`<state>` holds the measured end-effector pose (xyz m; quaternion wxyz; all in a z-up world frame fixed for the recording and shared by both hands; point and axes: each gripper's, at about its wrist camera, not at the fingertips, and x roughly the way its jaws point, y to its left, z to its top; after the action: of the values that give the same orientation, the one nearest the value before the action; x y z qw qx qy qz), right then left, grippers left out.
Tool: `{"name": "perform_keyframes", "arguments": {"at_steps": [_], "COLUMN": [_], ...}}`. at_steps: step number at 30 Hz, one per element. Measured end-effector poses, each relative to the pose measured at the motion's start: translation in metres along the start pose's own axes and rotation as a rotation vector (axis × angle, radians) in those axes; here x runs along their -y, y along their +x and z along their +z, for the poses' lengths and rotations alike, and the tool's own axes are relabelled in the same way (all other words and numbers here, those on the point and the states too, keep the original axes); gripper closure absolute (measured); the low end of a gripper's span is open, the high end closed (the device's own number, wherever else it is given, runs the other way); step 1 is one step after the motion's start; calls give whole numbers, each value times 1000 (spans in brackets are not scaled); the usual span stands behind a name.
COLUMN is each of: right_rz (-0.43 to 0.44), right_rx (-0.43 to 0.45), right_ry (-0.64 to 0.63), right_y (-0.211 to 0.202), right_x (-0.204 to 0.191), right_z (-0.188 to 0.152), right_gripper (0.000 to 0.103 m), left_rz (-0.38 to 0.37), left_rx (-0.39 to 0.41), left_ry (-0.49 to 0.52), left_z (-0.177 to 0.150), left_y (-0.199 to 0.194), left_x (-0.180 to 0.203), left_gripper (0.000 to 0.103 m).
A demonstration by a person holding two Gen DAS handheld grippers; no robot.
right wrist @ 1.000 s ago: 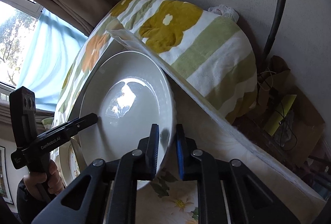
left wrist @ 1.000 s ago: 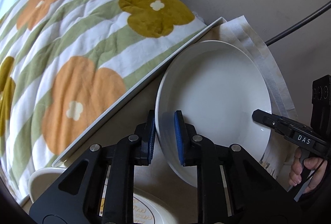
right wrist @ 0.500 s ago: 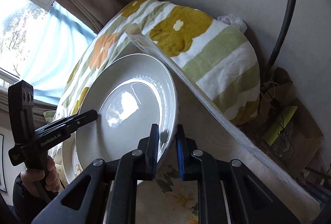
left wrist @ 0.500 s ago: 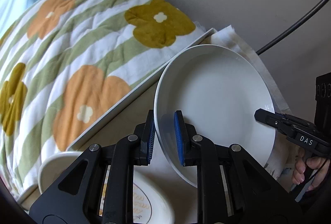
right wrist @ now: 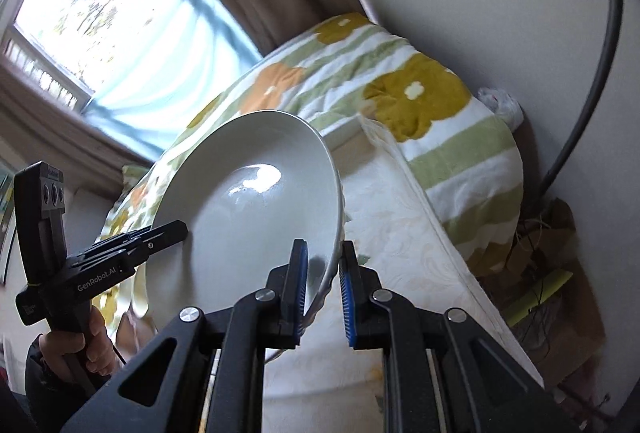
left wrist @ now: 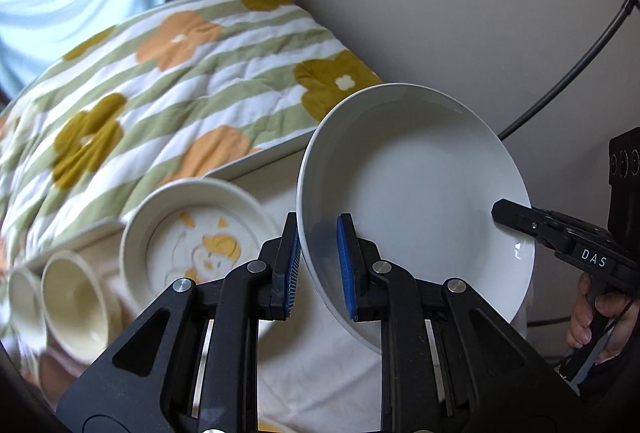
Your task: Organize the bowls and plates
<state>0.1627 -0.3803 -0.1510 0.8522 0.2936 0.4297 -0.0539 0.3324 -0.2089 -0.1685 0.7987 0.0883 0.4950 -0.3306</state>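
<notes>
I see the flowered quilt (left wrist: 168,81) filling the background, its striped bulk lying beside the cloth-covered table (left wrist: 316,365). Above that table I hold the white plate (left wrist: 416,193) tilted and clear of the surface, pinched at opposite rims: my left gripper (left wrist: 318,265) is clamped on its near-left edge and my right gripper (right wrist: 323,287) is clamped on the other edge. Lower left in the left wrist view, a cream plate with a yellow cartoon print (left wrist: 196,237) sits on the table, and beside it two small cream bowls (left wrist: 74,297), blurred, possibly cups.
</notes>
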Motion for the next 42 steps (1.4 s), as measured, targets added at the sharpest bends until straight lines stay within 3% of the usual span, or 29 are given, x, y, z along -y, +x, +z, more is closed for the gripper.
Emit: {"name": "perform_keyframes", "arguments": {"at_steps": [5, 12, 18, 24, 30, 42], "right_rz": [81, 191, 243, 222, 166, 67], "right_rx": [-42, -150, -257, -340, -361, -340], "right_ry": [-140, -286, -359, -401, -427, -474], "right_y": [-16, -3, 24, 57, 82, 95], "right_x": [-30, -75, -107, -127, -138, -153], "right_z": [-15, -60, -110, -155, -172, -183], "right_gripper": [88, 89, 89, 89, 89, 89], "left_rz": [77, 179, 222, 203, 175, 197], "left_rx": [62, 75, 47, -5, -58, -109], "left_ry": [-119, -301, -421, -504, -520, -469], "left_z": [-50, -138, -209, -264, -290, -301], "left_y": [-51, -99, -116, -111, -88, -57], "left_x": [-7, -38, -73, -106, -125, -141], "left_gripper": [88, 88, 88, 88, 88, 88]}}
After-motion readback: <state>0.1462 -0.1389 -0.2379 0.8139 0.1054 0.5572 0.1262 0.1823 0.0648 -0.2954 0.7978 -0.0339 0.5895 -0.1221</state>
